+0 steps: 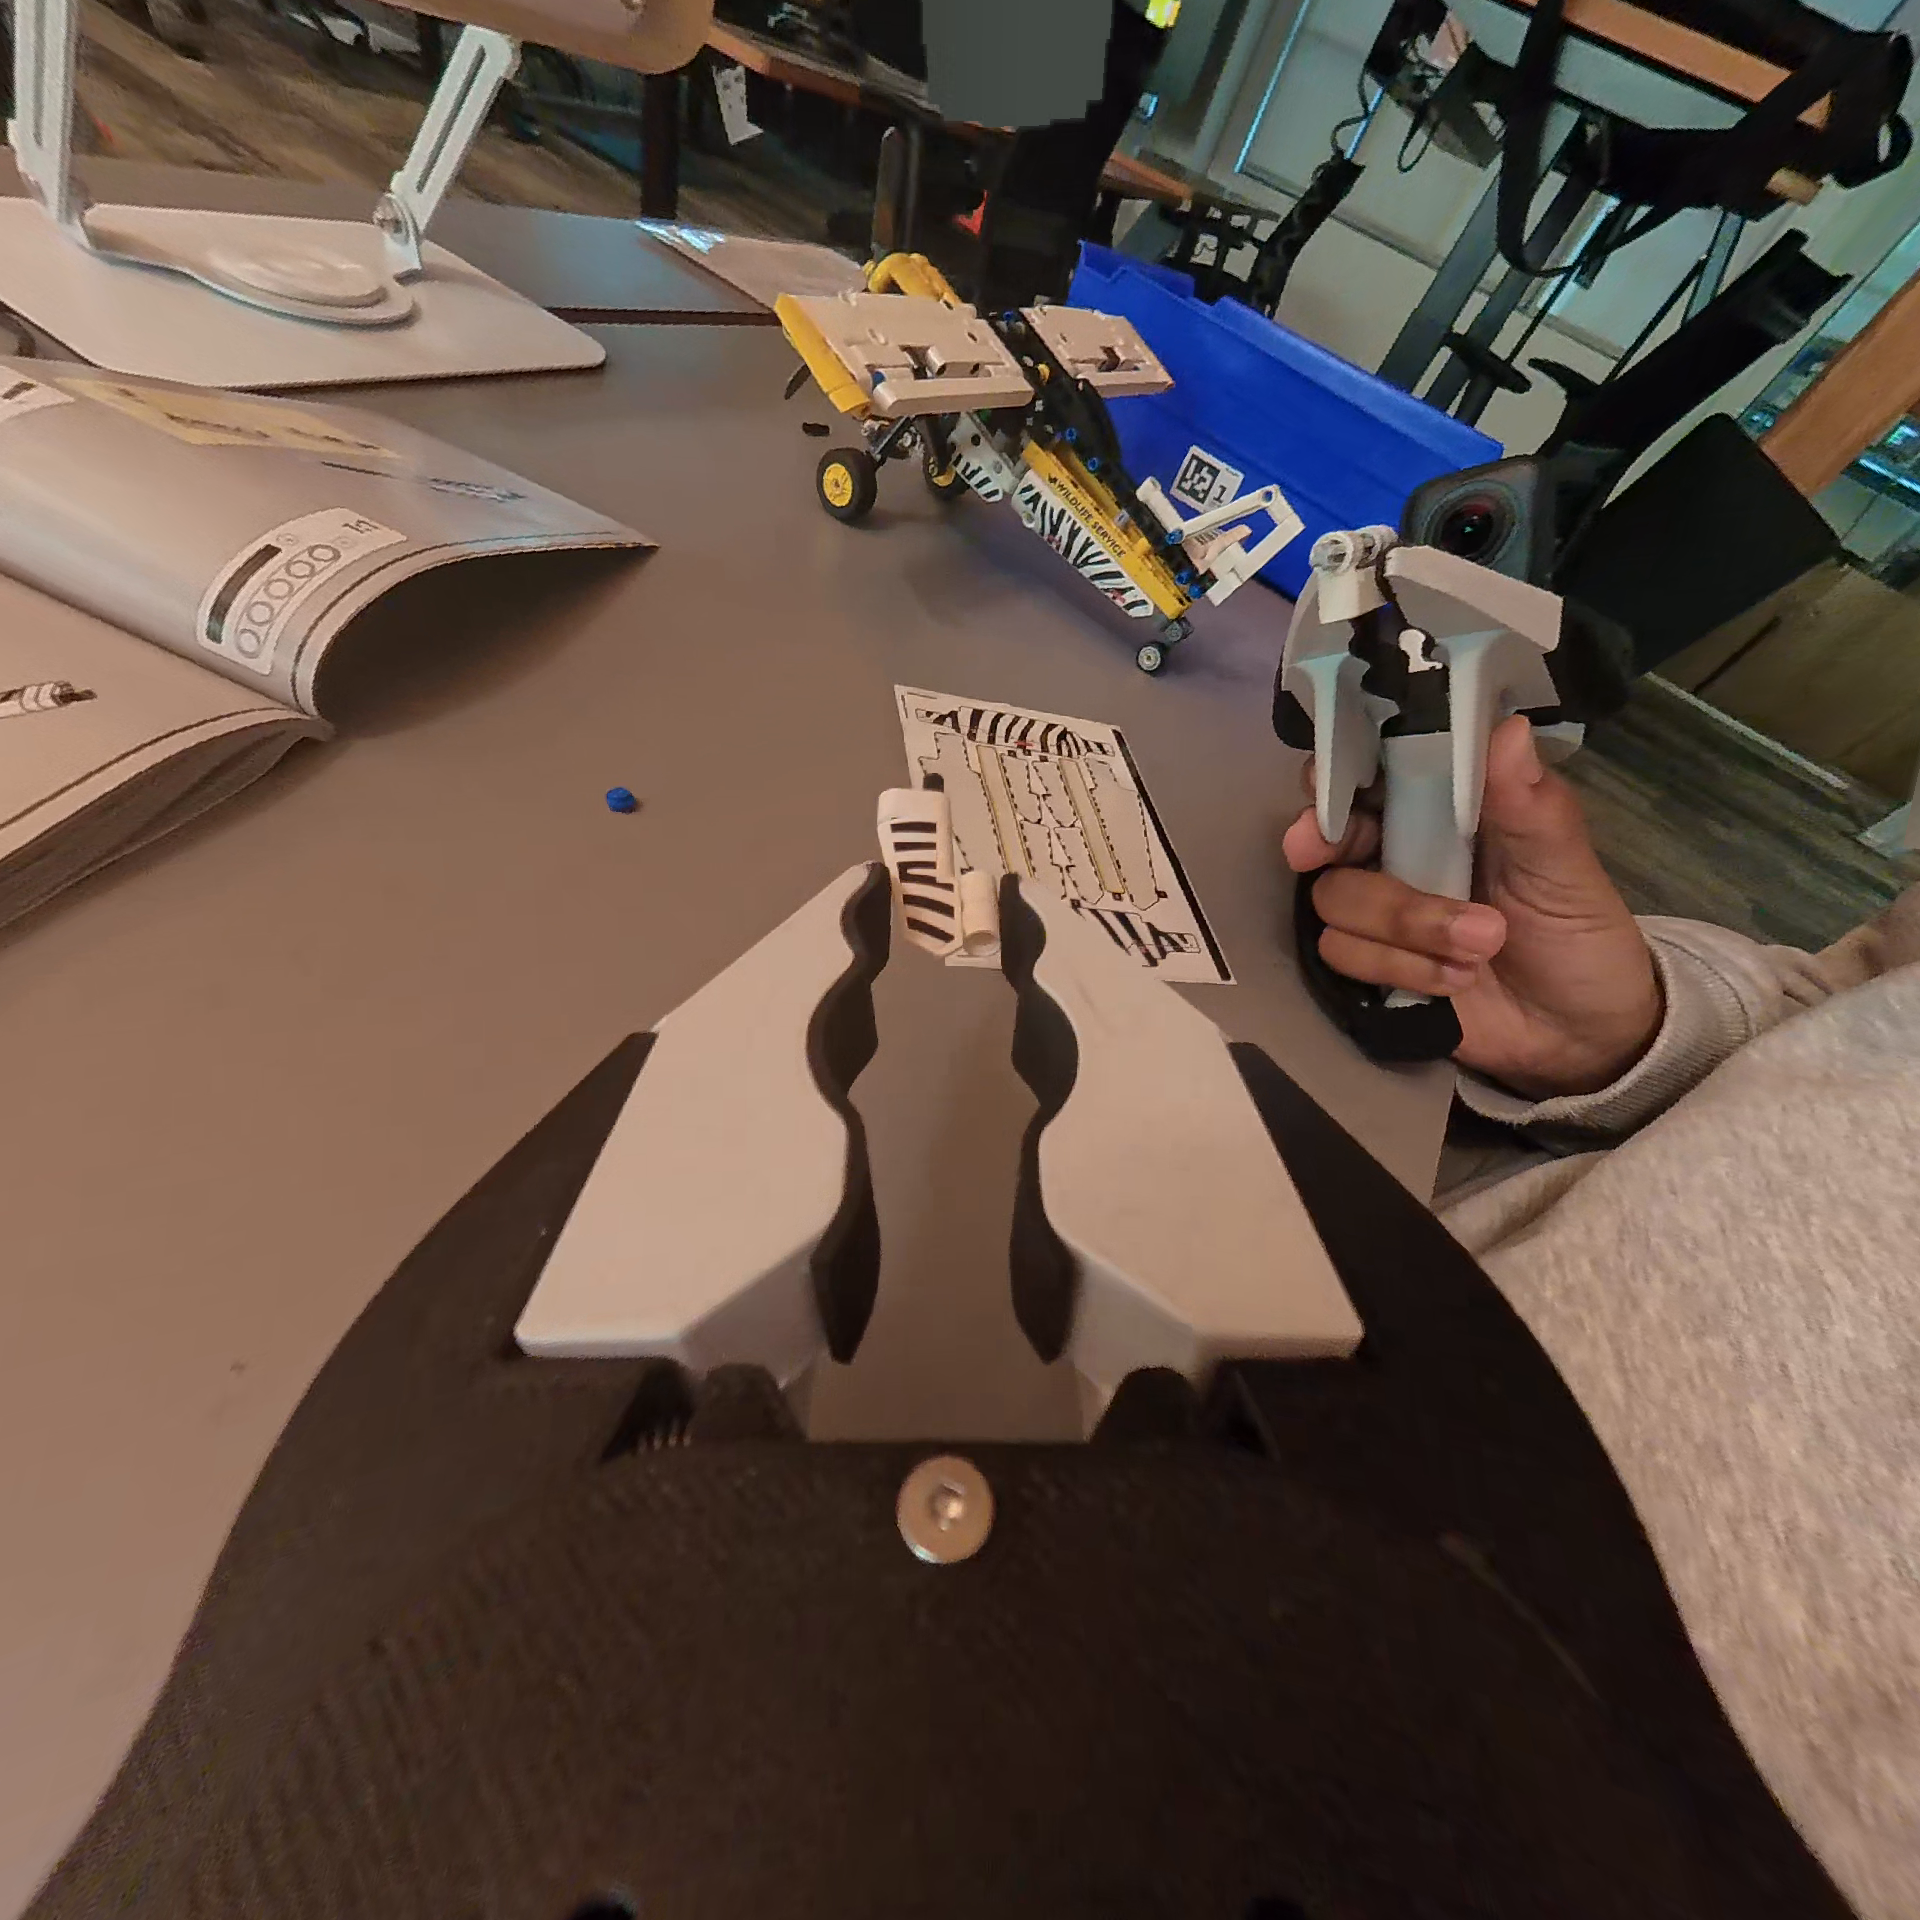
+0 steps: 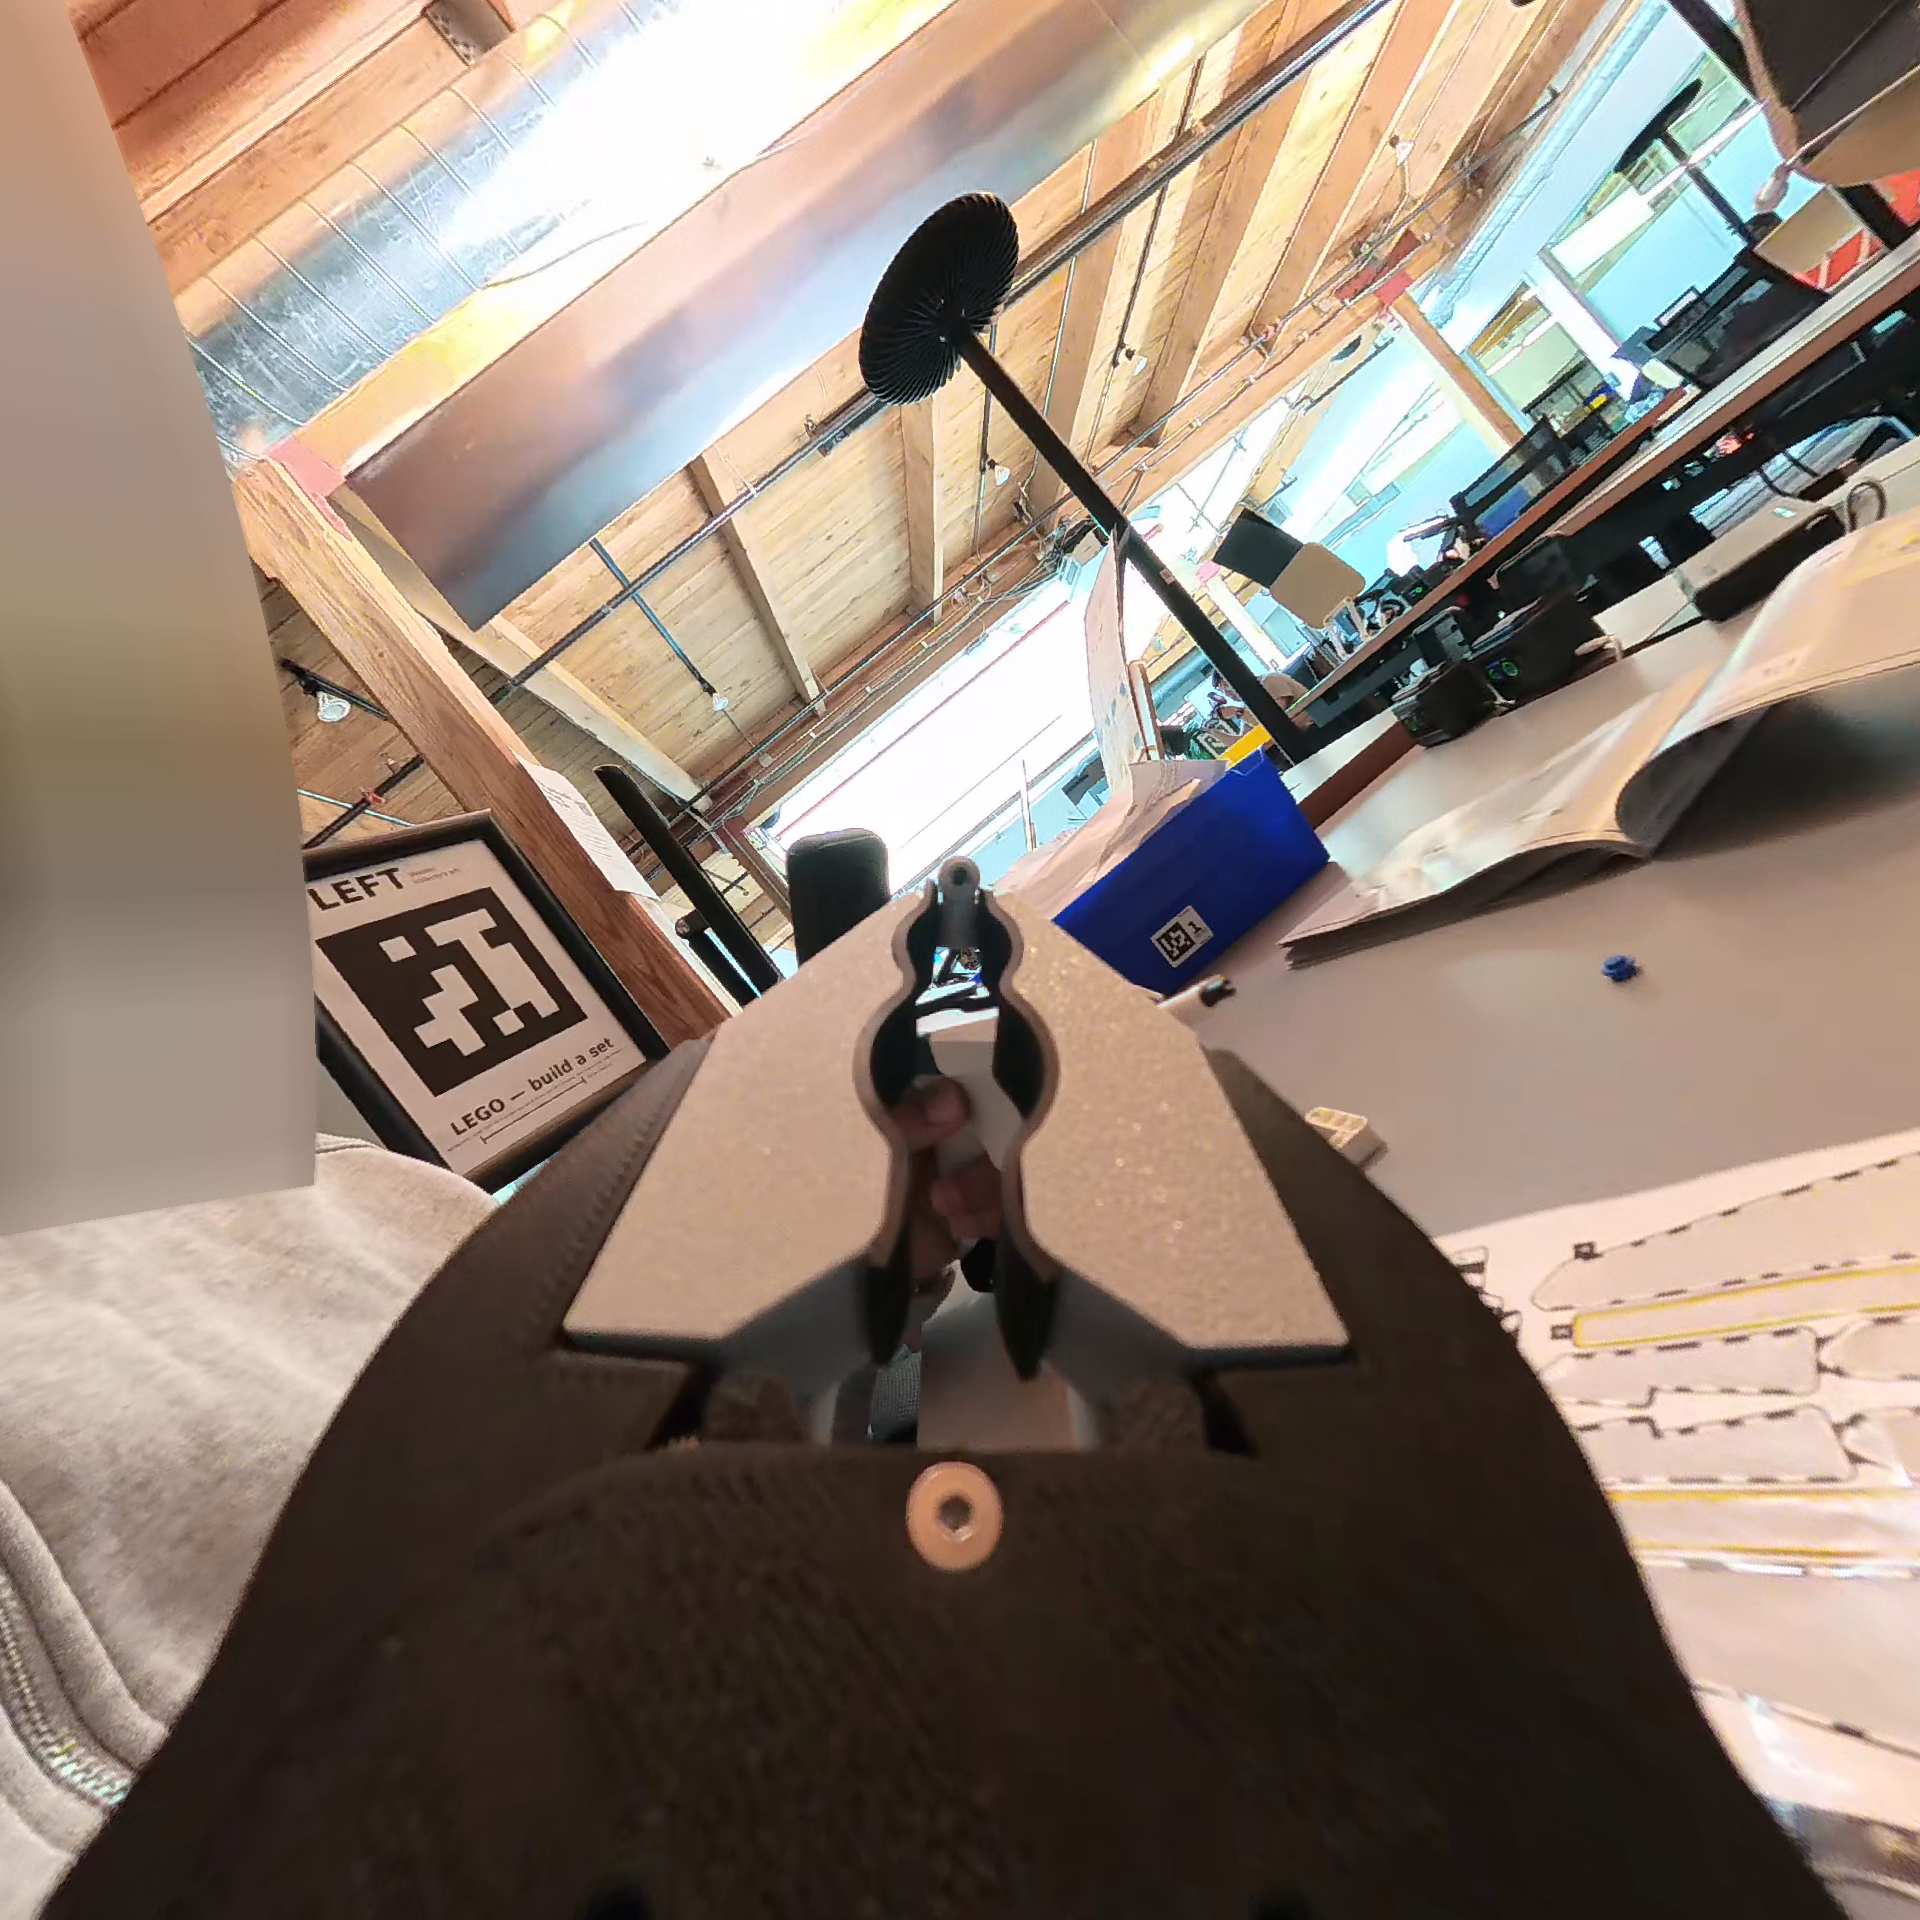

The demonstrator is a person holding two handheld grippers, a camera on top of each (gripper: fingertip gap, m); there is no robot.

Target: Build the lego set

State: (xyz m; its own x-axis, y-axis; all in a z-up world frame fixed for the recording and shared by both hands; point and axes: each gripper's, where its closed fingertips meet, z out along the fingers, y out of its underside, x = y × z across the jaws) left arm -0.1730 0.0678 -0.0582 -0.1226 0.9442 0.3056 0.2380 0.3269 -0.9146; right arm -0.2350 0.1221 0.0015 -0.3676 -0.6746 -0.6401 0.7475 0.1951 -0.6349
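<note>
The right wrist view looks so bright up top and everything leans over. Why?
Right wrist view: the right tongs point upward, so the shiny ceiling duct glares white and the wide lens bends the beams; the sticker sheet at the edge is blurry. Left wrist view: dimmer, even light, with the lego plane sharp.

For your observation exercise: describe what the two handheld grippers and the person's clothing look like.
Each gripper, left and right, has pale grey wedge-shaped fingers with wavy black inner pads on a black textured base with one silver screw. The person wears a light grey sleeve.

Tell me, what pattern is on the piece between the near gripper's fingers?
Black zebra stripes on white panel piece, clearest in the left wrist view.
</note>
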